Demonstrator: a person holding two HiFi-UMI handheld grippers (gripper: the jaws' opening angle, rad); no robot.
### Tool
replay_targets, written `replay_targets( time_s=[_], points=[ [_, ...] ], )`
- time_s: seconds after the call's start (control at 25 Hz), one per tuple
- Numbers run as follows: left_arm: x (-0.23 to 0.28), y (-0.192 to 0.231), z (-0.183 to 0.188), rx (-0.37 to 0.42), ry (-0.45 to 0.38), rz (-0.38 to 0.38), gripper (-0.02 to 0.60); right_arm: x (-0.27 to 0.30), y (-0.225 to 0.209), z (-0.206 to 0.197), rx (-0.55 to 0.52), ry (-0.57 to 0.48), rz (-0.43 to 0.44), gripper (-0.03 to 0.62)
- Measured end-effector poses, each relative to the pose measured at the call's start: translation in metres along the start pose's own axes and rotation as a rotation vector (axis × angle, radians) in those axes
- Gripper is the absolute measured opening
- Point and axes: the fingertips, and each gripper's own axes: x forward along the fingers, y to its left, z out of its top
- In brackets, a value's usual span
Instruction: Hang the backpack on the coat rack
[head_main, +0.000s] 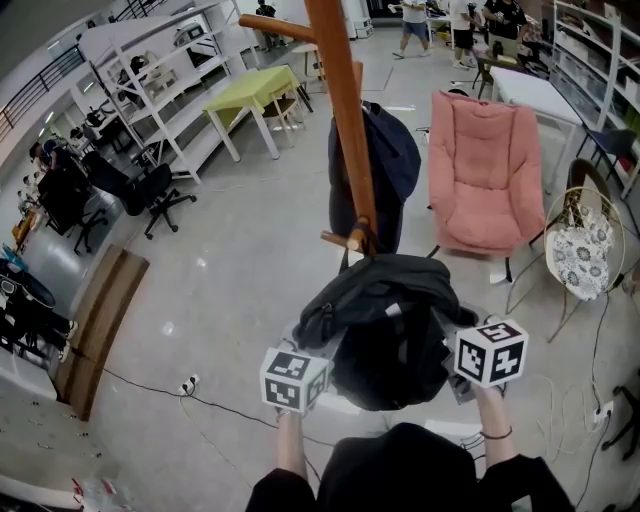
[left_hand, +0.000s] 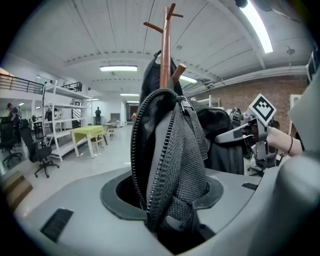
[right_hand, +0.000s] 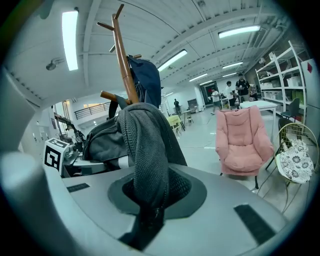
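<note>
Grey floor (head_main: 230, 250) — black mesh backpack (head_main: 390, 320), unzipped, by coat rack (head_main: 345, 120).

A big open lab or workshop hall: bare polished floor (head_main: 230, 270), white shelf racks (head_main: 160, 90), office chairs (head_main: 155, 190), ceiling strip lights (left_hand: 118, 68), a brick wall (left_hand: 235, 95), and a power strip (head_main: 186, 384) lying on the floor.

Pale glossy floor (head_main: 240, 260). On it: wooden coat rack (head_main: 348, 120) (base hidden), pink armchair (head_main: 485, 170), black office chair (head_main: 158, 190), white shelving (head_main: 165, 85). Wooden boards (head_main: 100, 320) flat at left; power strip (head_main: 187, 384) nearby.
</note>
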Motion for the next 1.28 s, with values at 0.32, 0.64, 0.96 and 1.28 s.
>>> replay_targets(
  time_s=[0.32, 0.64, 0.96, 1.28],
  points=[
    [0.0, 0.009, 0.0, -0.036, -0.011, 0.039, 0.235, 0.003, 0.004, 0.004, -0.003, -0.039, 0.031, 0.08],
    [-0.008, 0.012, -0.003, -0.109, -0.063, 0.104, 0.272, -0.007, 0.011, 0.012, -0.011, -0.108, 0.077, 0.181],
    [-0.021, 0.009, -0.01, -0.107, -0.074, 0.147, 0.304, -0.027, 0.014, 0.018, -0.055, -0.17, 0.13, 0.195],
    [-0.061, 0.009, 0.006, -0.161, -0.206, 0.164, 0.304, -0.054, 0.004, 0.03, -0.027, -0.249, 0.14, 0.195]
  ],
)
